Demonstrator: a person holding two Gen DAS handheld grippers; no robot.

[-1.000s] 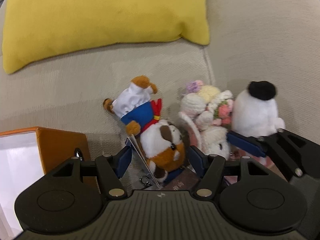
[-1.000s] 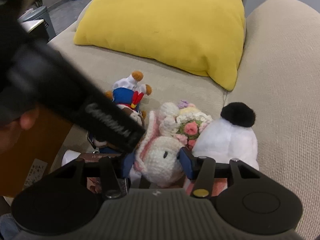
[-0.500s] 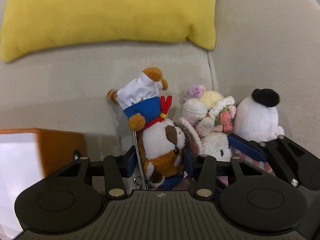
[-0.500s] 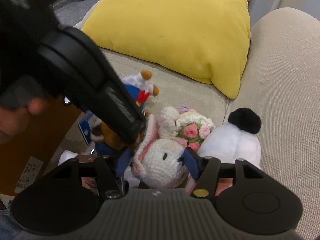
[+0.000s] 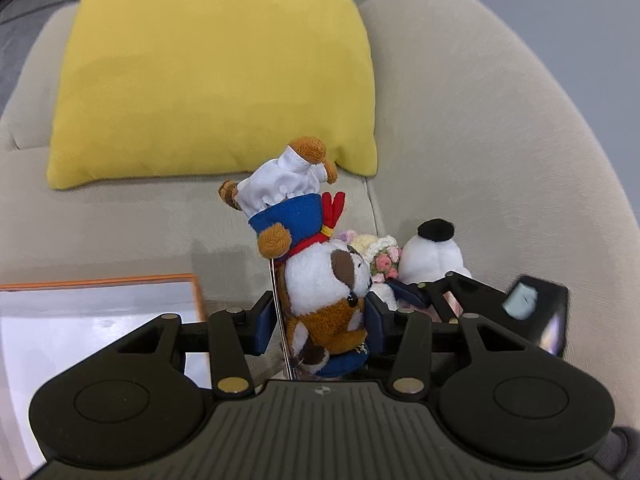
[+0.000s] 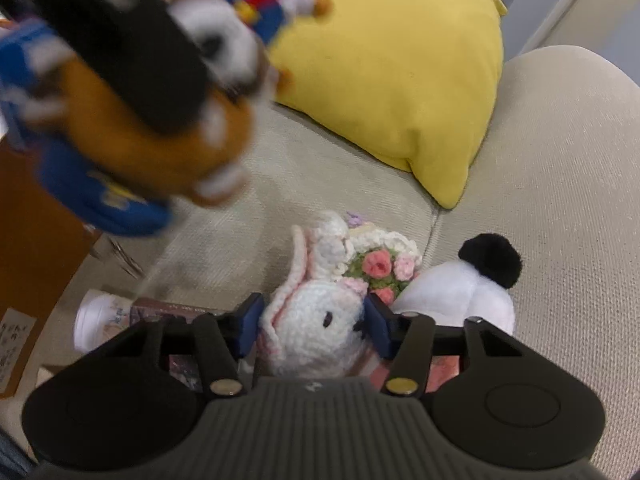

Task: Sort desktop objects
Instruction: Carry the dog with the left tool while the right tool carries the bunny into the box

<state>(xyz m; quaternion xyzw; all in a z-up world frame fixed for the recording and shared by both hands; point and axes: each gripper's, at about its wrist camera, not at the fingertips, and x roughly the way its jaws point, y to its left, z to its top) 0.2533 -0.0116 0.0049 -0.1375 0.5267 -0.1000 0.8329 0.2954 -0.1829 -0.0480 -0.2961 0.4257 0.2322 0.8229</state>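
We can read nothing for certain — the white paper label (image 6: 9, 350) on the orange cardboard box (image 6: 36, 248) carries only illegible dark marks.

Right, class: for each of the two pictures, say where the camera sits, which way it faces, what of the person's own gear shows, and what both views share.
Left wrist: on the left gripper, facing along its fingers at the sofa; they clamp the sailor dog plush.
Right wrist: on the right gripper, facing down at the seat; its fingers flank the crocheted bunny, and the left gripper crosses top left.
Shared: yellow cushion, dog, bunny, black-and-white plush, orange box.
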